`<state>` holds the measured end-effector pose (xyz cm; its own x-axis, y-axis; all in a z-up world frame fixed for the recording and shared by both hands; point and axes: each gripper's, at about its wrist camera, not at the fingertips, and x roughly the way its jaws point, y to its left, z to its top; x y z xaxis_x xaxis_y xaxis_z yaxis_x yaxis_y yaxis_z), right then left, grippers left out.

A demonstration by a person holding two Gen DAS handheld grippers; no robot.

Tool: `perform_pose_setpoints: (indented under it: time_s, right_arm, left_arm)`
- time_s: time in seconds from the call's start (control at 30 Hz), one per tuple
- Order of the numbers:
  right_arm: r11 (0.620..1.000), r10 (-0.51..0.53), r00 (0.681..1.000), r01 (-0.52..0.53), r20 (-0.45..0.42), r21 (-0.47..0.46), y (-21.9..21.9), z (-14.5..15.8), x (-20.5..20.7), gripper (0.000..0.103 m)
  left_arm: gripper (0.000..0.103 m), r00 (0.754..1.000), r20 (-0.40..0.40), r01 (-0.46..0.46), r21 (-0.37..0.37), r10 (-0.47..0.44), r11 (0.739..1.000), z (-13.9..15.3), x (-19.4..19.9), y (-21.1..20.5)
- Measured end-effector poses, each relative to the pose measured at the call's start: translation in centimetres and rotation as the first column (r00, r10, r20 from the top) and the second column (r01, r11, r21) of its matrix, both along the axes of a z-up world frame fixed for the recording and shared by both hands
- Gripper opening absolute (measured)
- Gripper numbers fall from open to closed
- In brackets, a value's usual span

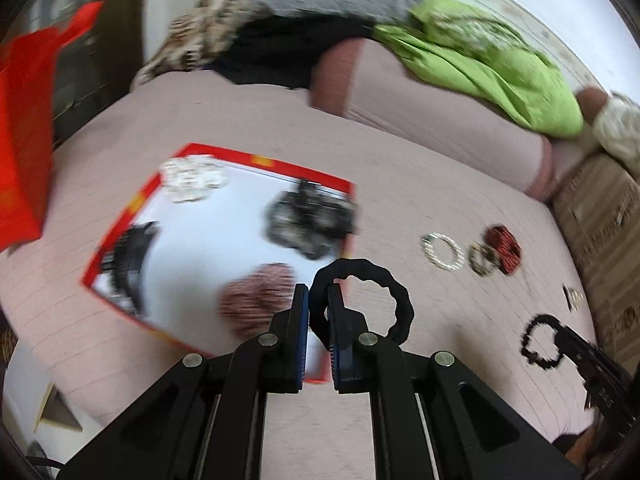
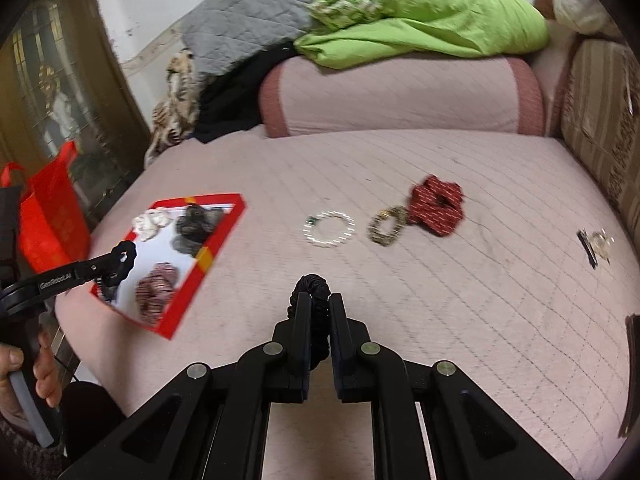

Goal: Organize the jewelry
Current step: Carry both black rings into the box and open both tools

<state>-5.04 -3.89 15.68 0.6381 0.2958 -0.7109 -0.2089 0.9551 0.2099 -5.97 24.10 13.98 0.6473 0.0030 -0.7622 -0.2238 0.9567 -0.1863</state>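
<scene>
My left gripper (image 1: 318, 294) is shut on a black wavy hair ring (image 1: 384, 292), held above the near corner of a red-rimmed white tray (image 1: 120, 240). The tray holds a white scrunchie (image 1: 192, 178), a dark grey one (image 1: 308, 220), a pink striped one (image 1: 256, 300) and a black piece (image 1: 128, 256). My right gripper (image 2: 320, 300) is shut on a black spiral hair tie (image 2: 312, 286) over the pink bed. Farther off lie a pearl bracelet (image 2: 330, 228), a leopard-print tie (image 2: 386, 226), a red scrunchie (image 2: 436, 204) and a small clip (image 2: 596, 246).
A red bag (image 2: 52, 216) hangs left of the bed. A pink bolster (image 2: 400, 92) with a green blanket (image 2: 420, 24) lies at the back, and a cardboard box (image 2: 600, 120) stands at the right. A person's hand (image 2: 24, 372) holds the left gripper's handle.
</scene>
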Motion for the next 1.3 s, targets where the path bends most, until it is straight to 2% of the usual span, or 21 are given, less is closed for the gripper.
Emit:
perform_pose_setpoints:
  time_s: [0.17,0.33,0.63,0.93,1.17,1.3]
  right_arm:
    - [0.996,0.084,0.996,-0.084,0.002,0.0,3.8,1.1,0.0,0.009]
    - [0.987,0.157,0.987,-0.157,-0.022,0.032,7.9,1.5,1.2,0.01]
    - [0.959,0.277,0.959,-0.273,-0.058,0.078,16.4,0.7,4.5,0.01]
    - [0.944,0.318,0.933,-0.296,-0.166,0.145,23.2,-3.3,10.1,0.01]
    - [0.934,0.342,0.904,-0.296,-0.257,0.201,26.7,-7.4,13.7,0.01]
    - [0.931,0.354,0.896,-0.309,-0.267,0.196,27.5,-8.3,14.3,0.01]
  left_arm:
    - [0.009,0.993,-0.013,-0.116,-0.046,0.116,0.992,-0.8,-1.1,5.0]
    - [0.009,0.98,-0.037,-0.196,-0.085,0.194,0.977,-2.3,-1.9,8.5]
    - [0.009,0.972,-0.057,-0.235,-0.122,0.23,0.964,-4.6,-1.8,11.8]
    - [0.009,0.968,-0.081,-0.244,-0.093,0.237,0.965,-6.3,3.5,15.0]
    - [0.009,0.967,-0.076,-0.249,-0.075,0.244,0.966,-7.6,7.0,16.8]
    - [0.009,0.968,-0.061,-0.247,-0.087,0.243,0.965,-8.1,7.4,17.3]
